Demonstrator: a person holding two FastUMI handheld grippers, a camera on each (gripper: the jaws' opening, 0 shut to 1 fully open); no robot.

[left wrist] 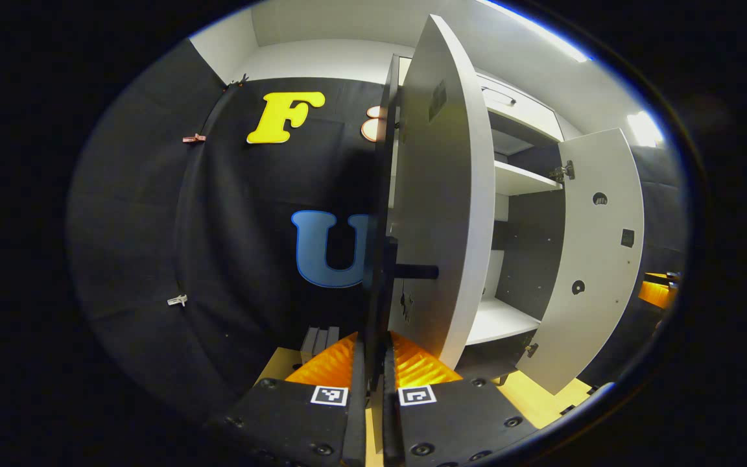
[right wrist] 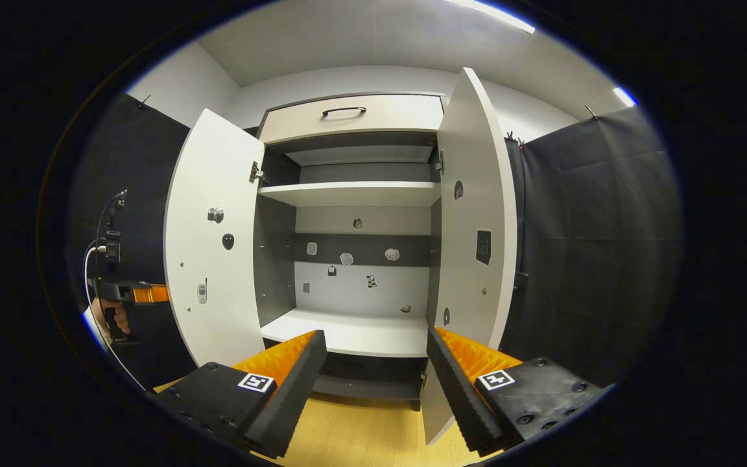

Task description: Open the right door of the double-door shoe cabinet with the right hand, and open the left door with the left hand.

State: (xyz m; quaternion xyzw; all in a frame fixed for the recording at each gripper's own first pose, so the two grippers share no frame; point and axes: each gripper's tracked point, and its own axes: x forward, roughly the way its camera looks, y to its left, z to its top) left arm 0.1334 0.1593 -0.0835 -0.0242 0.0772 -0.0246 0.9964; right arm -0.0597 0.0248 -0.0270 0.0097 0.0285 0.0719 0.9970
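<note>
The tall white double-door shoe cabinet [right wrist: 354,259] is seen centre frame in the right gripper view, with both doors swung out. The left door [right wrist: 214,240], a white panel with small stickers on its inner face, is seen at centre left; the right door [right wrist: 477,220], edge-on, at centre right. White shelves [right wrist: 351,192] and a grey back panel dotted with small stickers are exposed between them. A drawer with a dark bar handle [right wrist: 343,111] is seen across the top of the cabinet.

In the left gripper view, the left door [left wrist: 441,194] is seen nearly edge-on at frame centre, its dark bar handle [left wrist: 412,271] jutting from the outer face. The left gripper [left wrist: 373,353] is seen at bottom centre, fingers drawn almost together about the door's lower edge; whether both press on it cannot be told. The right door [left wrist: 597,259] is seen at centre right.

The right gripper [right wrist: 373,370] is seen at the bottom of its own view, fingers wide apart and holding nothing, just before the cabinet's bottom shelf. The left gripper [right wrist: 128,293] and the hand [right wrist: 116,319] holding it are seen at far left, beyond the left door. Light wooden floor [right wrist: 360,434] is seen below.
</note>
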